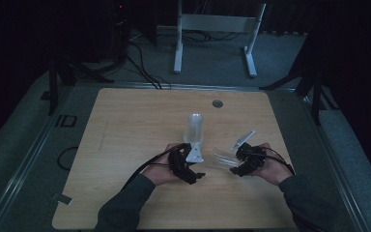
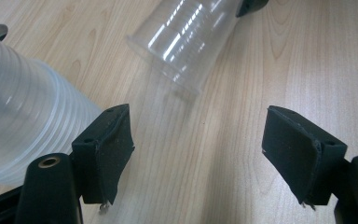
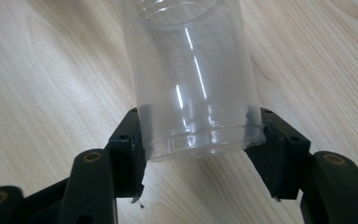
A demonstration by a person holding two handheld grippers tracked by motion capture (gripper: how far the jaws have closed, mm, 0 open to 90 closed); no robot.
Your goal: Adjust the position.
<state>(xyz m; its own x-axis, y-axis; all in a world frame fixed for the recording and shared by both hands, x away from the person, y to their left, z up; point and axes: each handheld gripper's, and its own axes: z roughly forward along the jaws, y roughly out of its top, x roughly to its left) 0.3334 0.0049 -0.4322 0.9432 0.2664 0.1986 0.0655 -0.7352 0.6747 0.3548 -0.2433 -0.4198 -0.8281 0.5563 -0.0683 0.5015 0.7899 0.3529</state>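
Observation:
A single clear plastic cup [image 3: 196,84] lies tilted on its side just over the wooden table, and my right gripper [image 3: 198,140] is shut on its wide rim end. In the high view the cup [image 1: 220,157] points left from the right gripper [image 1: 235,166]. A tall stack of clear cups [image 1: 194,128] stands upright on the table. My left gripper [image 1: 199,170] is at the foot of the stack, open. In the left gripper view the stack [image 2: 23,126] sits just outside the left jaw, the left gripper [image 2: 198,154] holds nothing, and the single cup [image 2: 186,37] lies ahead.
The wooden table [image 1: 125,125] has a round grommet hole [image 1: 217,103] near its far edge. A white desk frame [image 1: 212,38] and cables [image 1: 140,63] lie on the floor behind it. Dark stands flank both sides.

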